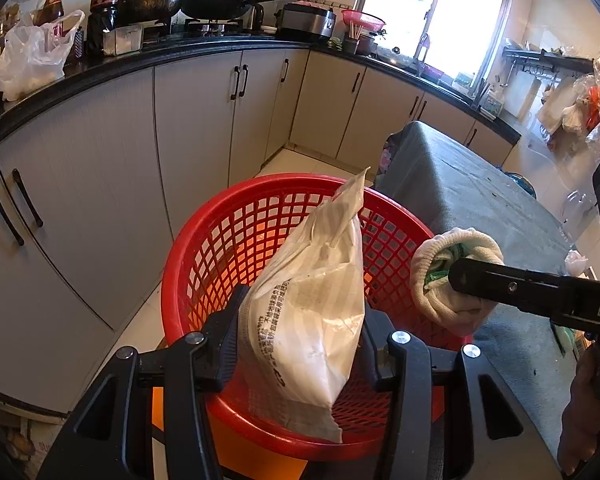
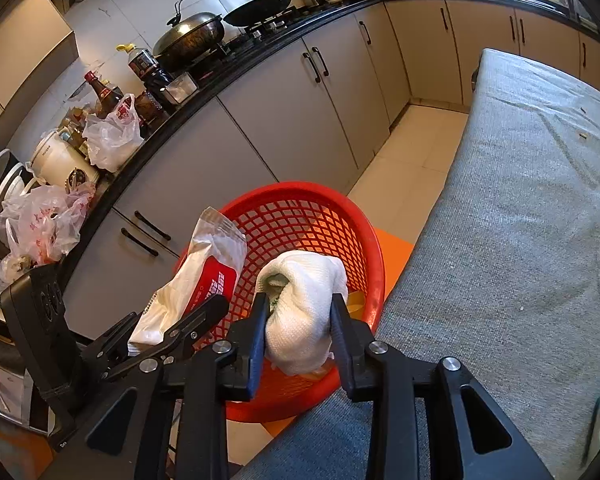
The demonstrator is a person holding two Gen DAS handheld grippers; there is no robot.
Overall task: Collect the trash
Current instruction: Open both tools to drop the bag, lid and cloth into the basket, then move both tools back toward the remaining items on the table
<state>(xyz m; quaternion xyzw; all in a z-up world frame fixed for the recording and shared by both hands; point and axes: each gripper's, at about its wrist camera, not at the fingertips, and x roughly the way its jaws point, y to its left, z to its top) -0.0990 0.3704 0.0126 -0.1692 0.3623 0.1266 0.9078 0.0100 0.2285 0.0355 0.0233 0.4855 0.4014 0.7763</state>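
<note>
Two grippers over red basket [image 1: 204, 264] rim — left gripper [image 1: 300, 344] clamps wrapper [image 1: 312, 312], right gripper [image 2: 300, 320] pinches wad [image 2: 300, 312].

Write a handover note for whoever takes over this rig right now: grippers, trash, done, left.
Left gripper: jaws clamped on the white snack bag, held upright over the red basket.
Right gripper: jaws on either side of the white paper wad, which has green scraps inside, above the basket's near rim.
Done: both pieces carried to the basket.
Left: release both into it. The basket looks empty so far. The grey-covered table shows only small crumbs.
</note>
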